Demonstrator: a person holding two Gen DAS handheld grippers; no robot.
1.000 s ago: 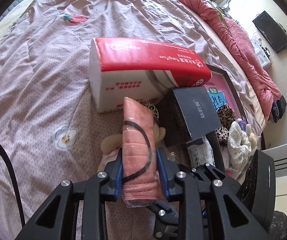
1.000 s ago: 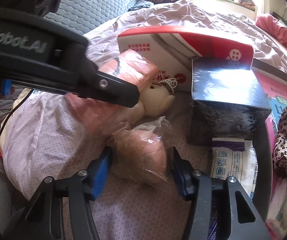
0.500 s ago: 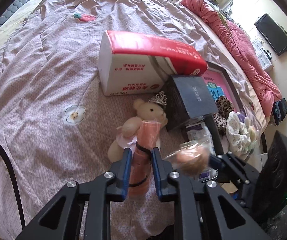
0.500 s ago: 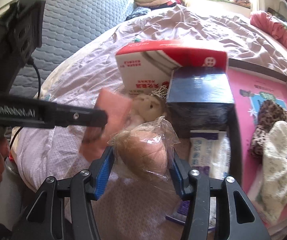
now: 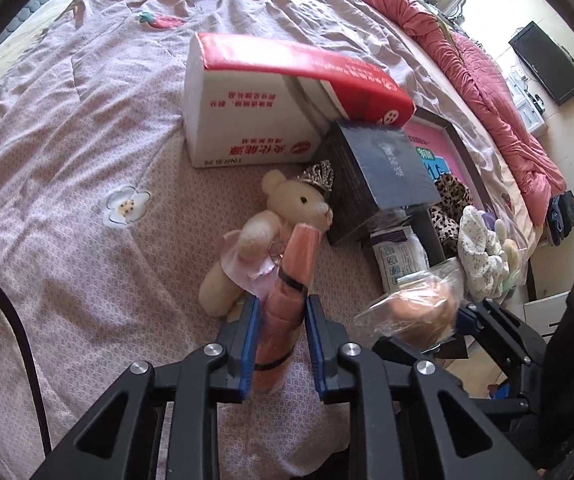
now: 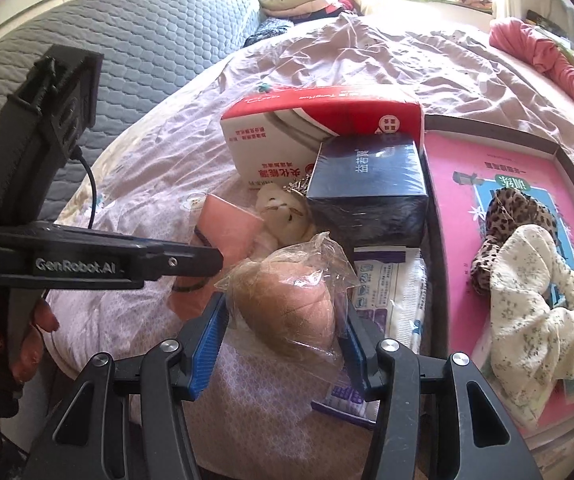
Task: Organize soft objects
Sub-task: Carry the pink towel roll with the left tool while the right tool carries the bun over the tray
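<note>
Cream teddy bear [image 5: 275, 236], red-and-white box [image 5: 271, 100], leopard-print scrunchie [image 6: 515, 220].

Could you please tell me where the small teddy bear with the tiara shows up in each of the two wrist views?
Left wrist view: the teddy bear lies at centre, just beyond the pink roll between the left gripper's fingers.
Right wrist view: teddy bear at centre, partly hidden behind the bagged bun.
Shared landmark: the dark blue box, right of its head.
</note>
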